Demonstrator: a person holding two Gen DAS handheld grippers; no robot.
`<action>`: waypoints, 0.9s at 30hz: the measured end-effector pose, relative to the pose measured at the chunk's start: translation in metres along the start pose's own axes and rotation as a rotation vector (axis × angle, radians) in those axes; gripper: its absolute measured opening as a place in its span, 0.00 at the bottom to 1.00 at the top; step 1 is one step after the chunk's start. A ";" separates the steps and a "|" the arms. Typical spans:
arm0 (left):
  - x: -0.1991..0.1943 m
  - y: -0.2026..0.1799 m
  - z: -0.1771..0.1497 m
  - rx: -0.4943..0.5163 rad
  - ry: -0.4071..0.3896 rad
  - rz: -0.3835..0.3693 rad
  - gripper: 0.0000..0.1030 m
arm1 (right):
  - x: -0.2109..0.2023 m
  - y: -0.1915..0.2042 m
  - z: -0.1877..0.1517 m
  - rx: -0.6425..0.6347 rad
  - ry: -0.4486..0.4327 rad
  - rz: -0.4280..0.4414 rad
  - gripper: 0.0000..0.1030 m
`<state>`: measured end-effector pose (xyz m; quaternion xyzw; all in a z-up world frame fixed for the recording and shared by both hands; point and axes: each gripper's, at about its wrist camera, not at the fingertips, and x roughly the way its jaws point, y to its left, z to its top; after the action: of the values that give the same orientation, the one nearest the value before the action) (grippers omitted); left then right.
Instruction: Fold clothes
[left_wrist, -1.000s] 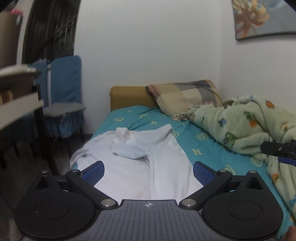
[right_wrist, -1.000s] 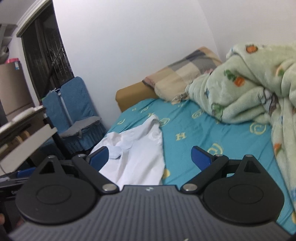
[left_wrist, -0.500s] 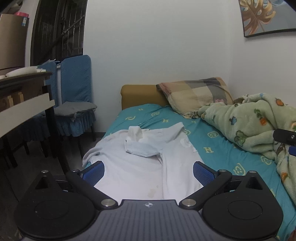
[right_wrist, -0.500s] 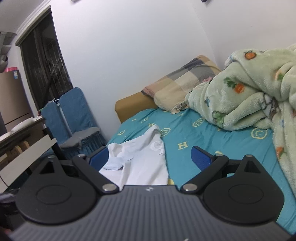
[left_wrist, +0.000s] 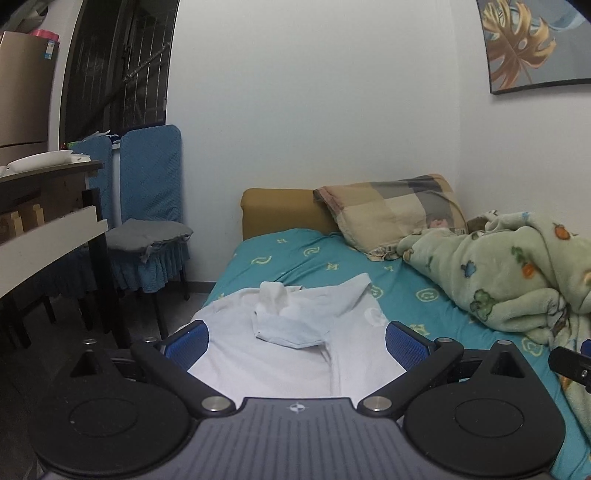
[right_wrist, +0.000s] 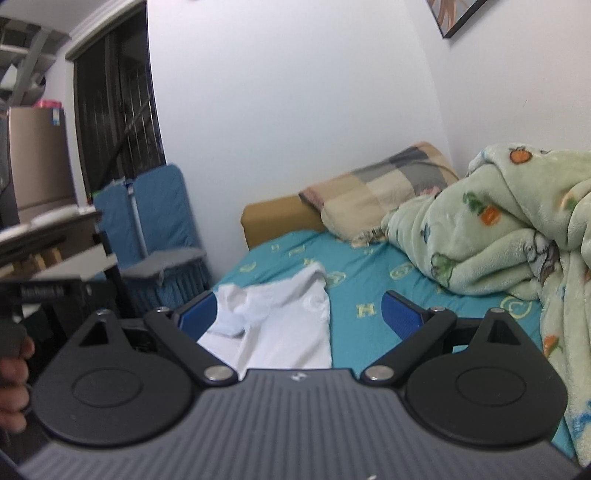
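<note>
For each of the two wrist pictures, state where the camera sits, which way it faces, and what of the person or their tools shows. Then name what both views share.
Left wrist view: sits on the left gripper, faces along its open fingers toward the white shirt on the bed; the right gripper's tip shows at the right edge.
Right wrist view: sits on the right gripper, faces up the bed from further right; a hand shows at the left edge.
Shared: shirt, pillow, blanket, blue chair.

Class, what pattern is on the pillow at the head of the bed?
Checked blocks of tan, beige and grey on the pillow; clearest from the left wrist.
</note>
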<state>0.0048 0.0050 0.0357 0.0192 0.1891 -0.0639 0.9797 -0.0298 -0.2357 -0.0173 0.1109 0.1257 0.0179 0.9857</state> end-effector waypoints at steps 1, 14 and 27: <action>0.002 0.006 -0.004 0.003 0.009 0.006 1.00 | 0.006 0.001 -0.002 -0.013 0.027 0.000 0.94; 0.030 0.131 -0.035 -0.247 0.109 0.056 1.00 | 0.209 0.136 -0.003 -0.335 0.408 0.266 0.89; 0.106 0.233 -0.091 -0.552 0.163 0.468 1.00 | 0.470 0.383 -0.097 -0.824 0.600 0.444 0.78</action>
<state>0.0996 0.2286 -0.0855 -0.1982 0.2670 0.2172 0.9178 0.3981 0.1882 -0.1383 -0.2699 0.3572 0.3037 0.8410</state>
